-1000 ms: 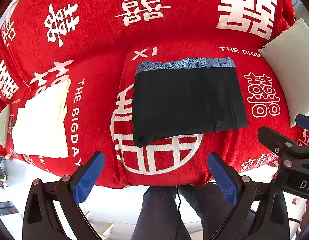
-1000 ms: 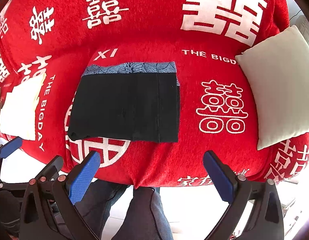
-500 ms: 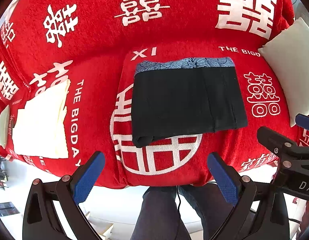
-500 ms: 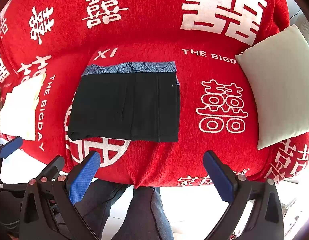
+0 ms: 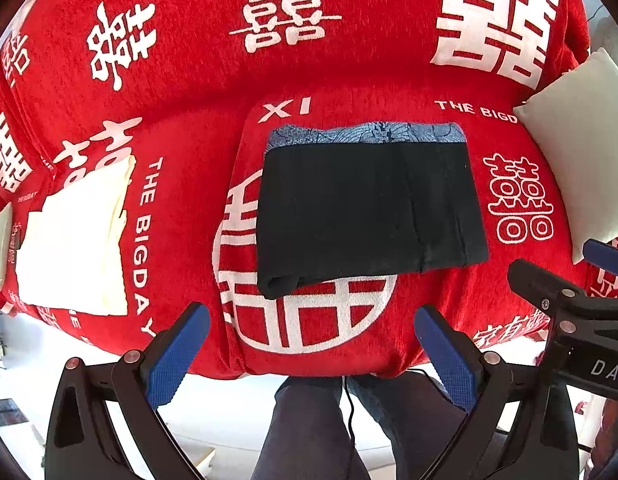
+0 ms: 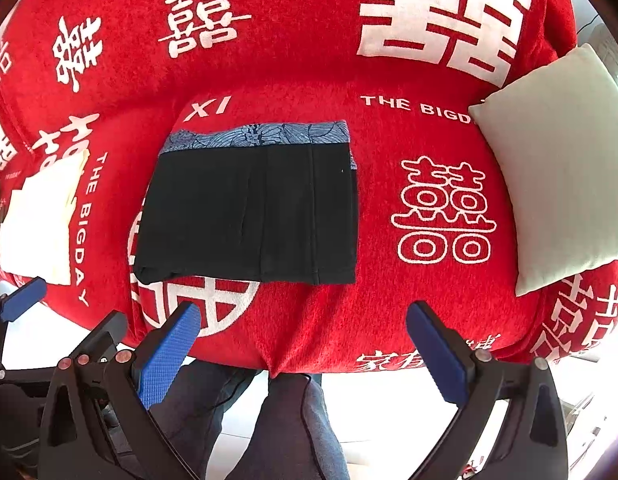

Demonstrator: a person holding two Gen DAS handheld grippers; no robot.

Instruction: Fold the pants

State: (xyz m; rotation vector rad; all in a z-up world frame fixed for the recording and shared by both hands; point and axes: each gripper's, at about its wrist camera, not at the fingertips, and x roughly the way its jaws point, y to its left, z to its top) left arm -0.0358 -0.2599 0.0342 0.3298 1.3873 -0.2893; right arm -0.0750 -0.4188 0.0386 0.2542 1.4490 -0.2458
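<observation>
Since the pants [image 5: 369, 208] already lie folded flat mid-sofa [image 5: 349, 64], w/ nothing left to pinch, you've got both left gripper [image 5: 309, 356] & right gripper [image 6: 309, 356] pulled clear, jaws spread wide, empty.

Surface: sofa [image 5: 349, 80] covered in red cloth printed with white characters | seat centre: folded black pants [image 5: 369, 208], patterned blue band toward the backrest | left seat edge: folded cream cloth [image 5: 73, 240] | right end: pale cushion [image 6: 561, 184] laid against the backrest corner
</observation>
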